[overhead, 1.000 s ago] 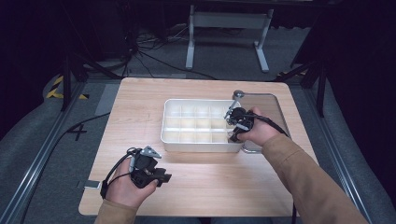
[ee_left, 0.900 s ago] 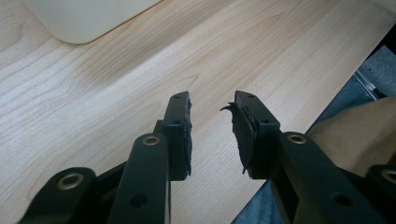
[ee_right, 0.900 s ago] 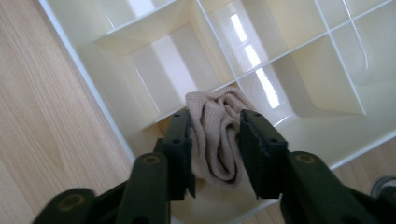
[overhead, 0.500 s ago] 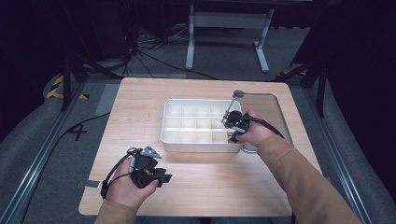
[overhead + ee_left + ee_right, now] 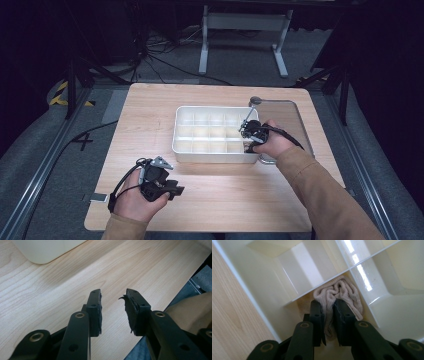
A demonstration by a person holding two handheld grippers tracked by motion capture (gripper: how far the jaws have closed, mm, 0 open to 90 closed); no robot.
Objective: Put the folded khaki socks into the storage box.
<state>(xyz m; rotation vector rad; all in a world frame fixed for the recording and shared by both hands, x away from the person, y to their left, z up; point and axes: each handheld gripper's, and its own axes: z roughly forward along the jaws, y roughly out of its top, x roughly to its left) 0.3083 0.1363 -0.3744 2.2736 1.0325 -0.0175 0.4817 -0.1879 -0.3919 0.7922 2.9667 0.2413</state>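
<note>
Here, right claw [image 5: 328, 322] clamped on bunched sock [image 5: 338, 293], lower centre of frame, in corner cell of tray [image 5: 200, 150]; jaws lately easing apart. Sock soft, light, limp: pinch mid-bunch. Left claw [image 5: 113, 312] apart, empty over counter [image 5: 50, 297]

No legible text or labels

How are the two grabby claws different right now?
The right gripper pinches a bunched beige sock between its jaws; the left gripper holds nothing, its jaws standing apart. The right gripper reaches down into a compartment at the right end of the white divided box; the left gripper sits over the bare wooden table, nearer the person. The right one's jaws have just been opening a little. Both are black, two-jawed and hand-held.
</note>
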